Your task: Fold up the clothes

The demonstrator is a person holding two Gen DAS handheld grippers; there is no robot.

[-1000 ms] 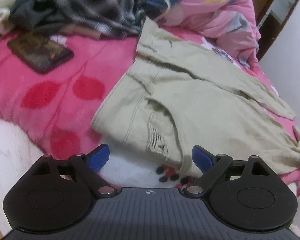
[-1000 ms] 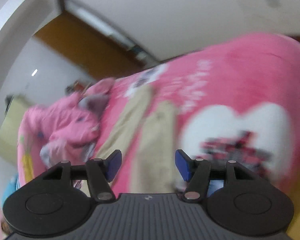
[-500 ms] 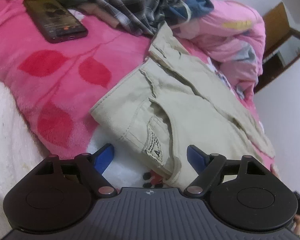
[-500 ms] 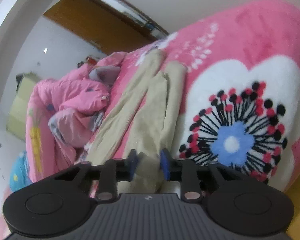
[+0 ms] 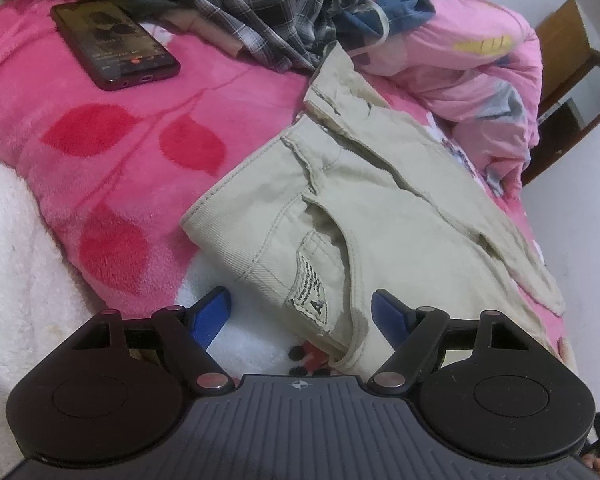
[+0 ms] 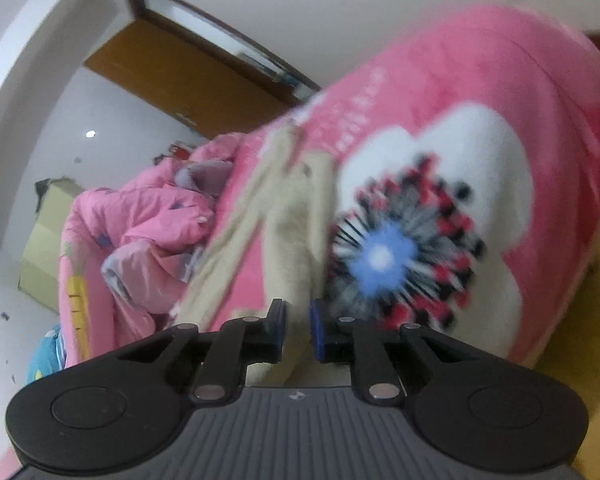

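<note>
While closing, right claw (image 6: 298, 326) on trousers (image 6: 296, 240)

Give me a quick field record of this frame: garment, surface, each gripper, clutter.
garment: beige trousers, laid flat, waistband toward the left gripper, legs stretching away
surface: pink floral blanket on a bed
left gripper: open, fingers either side of the waistband corner, not pressing it
right gripper: closing, trouser leg fabric between its fingers; view blurred
clutter: phone with its screen lit, plaid shirt in a heap, pink duvet bunched beyond the trousers
</note>
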